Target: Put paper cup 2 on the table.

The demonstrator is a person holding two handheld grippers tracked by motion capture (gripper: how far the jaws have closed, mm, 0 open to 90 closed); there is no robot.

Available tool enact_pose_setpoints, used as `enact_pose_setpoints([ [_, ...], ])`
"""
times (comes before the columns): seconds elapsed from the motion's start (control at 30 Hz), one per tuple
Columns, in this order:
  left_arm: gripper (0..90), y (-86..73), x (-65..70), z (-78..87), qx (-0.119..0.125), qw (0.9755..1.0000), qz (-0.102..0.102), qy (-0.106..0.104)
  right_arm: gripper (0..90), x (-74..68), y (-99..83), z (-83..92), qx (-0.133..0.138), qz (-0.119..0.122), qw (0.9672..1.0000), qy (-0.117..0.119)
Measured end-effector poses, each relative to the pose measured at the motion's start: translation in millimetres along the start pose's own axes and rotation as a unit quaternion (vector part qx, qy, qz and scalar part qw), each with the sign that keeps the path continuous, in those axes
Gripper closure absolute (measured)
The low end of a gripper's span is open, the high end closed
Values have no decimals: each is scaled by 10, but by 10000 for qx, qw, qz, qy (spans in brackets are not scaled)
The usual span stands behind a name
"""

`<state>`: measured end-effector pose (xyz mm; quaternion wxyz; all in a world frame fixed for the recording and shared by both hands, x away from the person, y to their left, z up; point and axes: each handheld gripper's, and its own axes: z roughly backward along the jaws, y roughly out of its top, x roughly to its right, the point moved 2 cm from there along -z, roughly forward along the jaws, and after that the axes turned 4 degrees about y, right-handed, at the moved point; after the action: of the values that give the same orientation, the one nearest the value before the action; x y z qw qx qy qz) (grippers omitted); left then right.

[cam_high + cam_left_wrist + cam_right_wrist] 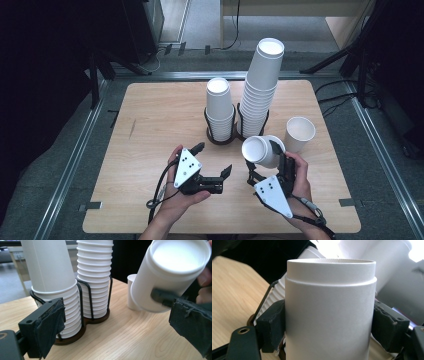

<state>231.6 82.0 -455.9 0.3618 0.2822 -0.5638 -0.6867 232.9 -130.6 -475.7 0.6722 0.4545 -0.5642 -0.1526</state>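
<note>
Two hand-held grippers are at work low in the high view, over a pale wooden counter (150,115). Bottom right of centre, the right hand-held gripper (274,152) is clamped on a white paper cup (261,150), which is tipped on its side with its open mouth turned toward the upper left of the frame, off the counter and just below the wire holder. Bottom left of centre, the left hand-held gripper (212,160) has its jaws spread wide with nothing between them. Above them stands a dark double wire holder (221,136) carrying a short stack of cups (220,107) on its left and a much taller, leaning stack (260,92) on its right; a single upright cup (299,134) stands alone to the right. No brand, label or writing can be read anywhere, and the cups are plain white; the grey plates on the grippers carry only black dots. Over in the left gripper view, the held cup (172,275) fills the upper right, mouth toward the camera, with a black pad pressed on its wall, and that view brings out the ribbed rims of both stacks inside the holder (85,302). Up close, the right gripper view shows the cup (329,312) dead centre with a padded jaw tight against each side, its rolled rim at the top.
</note>
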Motion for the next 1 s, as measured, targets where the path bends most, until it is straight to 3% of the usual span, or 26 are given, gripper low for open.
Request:
enact_pose_setpoints([
  [0.03, 10, 3, 14, 3, 4, 10000, -10, -60, 211, -66, 4, 2, 17, 300, 9995, 20],
  [0.1, 10, 5, 25, 3, -4, 10000, -6, -93, 211, -85, 5, 0, 22, 392, 9992, 27],
  [0.13, 10, 5, 42, 0, -4, 9999, -20, -124, 211, -135, 5, -5, 35, 648, 9979, 44],
  [0.23, 10, 7, 96, -8, -26, 9996, -31, -266, 211, -183, 3, -7, 62, 865, 9962, 89],
  [0.43, 10, -2, 143, -25, -59, 9994, -87, -342, 211, -237, -6, 2, 73, 1037, 9945, 150],
  [0.8, 11, -32, 243, -61, -207, 9975, -97, -671, 210, -345, -6, 26, 165, 1471, 9885, 303],
  [1.0, 13, -19, 258, -65, -262, 9966, 16, -781, 210, -402, 5, 37, 213, 1562, 9864, 472],
])
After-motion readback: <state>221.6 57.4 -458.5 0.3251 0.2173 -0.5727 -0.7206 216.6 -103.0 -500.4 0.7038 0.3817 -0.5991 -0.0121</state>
